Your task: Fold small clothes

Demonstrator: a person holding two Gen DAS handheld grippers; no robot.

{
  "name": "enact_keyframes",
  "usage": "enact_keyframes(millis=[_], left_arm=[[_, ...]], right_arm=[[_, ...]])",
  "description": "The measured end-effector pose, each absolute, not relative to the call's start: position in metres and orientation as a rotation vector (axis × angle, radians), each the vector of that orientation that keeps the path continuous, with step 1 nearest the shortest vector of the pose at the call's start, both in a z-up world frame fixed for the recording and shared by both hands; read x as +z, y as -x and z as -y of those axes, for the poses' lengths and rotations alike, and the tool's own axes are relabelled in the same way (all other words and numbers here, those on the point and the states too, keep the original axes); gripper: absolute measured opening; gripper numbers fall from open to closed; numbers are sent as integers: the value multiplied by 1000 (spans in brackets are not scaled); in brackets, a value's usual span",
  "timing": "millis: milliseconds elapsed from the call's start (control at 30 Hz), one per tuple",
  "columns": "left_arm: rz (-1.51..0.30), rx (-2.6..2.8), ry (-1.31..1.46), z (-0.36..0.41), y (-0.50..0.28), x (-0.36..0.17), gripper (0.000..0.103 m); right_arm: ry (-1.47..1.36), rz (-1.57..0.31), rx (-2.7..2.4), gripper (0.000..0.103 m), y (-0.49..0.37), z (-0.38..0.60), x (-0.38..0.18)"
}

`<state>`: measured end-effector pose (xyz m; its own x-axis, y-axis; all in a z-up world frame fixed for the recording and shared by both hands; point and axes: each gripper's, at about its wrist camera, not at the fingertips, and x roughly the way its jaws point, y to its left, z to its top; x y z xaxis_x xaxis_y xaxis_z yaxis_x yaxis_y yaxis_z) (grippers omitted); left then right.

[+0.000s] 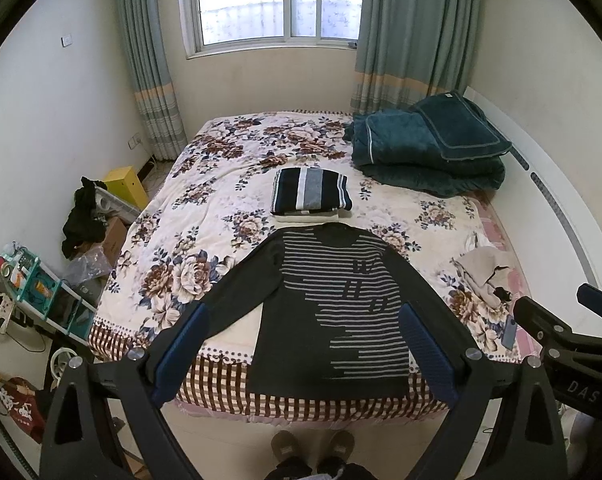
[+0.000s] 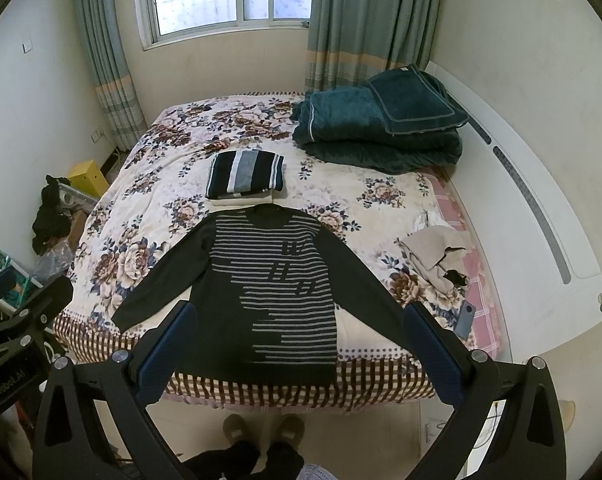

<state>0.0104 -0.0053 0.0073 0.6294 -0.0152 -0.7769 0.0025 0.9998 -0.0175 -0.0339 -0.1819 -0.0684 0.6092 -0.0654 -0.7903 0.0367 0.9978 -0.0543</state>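
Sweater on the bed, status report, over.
Left gripper and right gripper open, above the bed edge. Sweater flat, sleeves spread, unfolded. Folded stack just beyond the collar; nothing on it.

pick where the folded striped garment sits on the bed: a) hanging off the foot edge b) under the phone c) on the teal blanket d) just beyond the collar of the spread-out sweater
d: the folded striped garment lies on the bed just past the collar of the spread-out dark sweater, apart from the teal blanket.
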Motion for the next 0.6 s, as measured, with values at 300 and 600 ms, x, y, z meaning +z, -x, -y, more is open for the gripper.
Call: enact_keyframes(millis=[300, 600], left_arm=[[-888, -9, 14, 7, -17, 5, 96], [-883, -17, 30, 5, -21, 5, 96]], right_arm=[[33, -912, -59, 103, 31, 183, -68], [33, -911, -58, 103, 26, 182, -64]])
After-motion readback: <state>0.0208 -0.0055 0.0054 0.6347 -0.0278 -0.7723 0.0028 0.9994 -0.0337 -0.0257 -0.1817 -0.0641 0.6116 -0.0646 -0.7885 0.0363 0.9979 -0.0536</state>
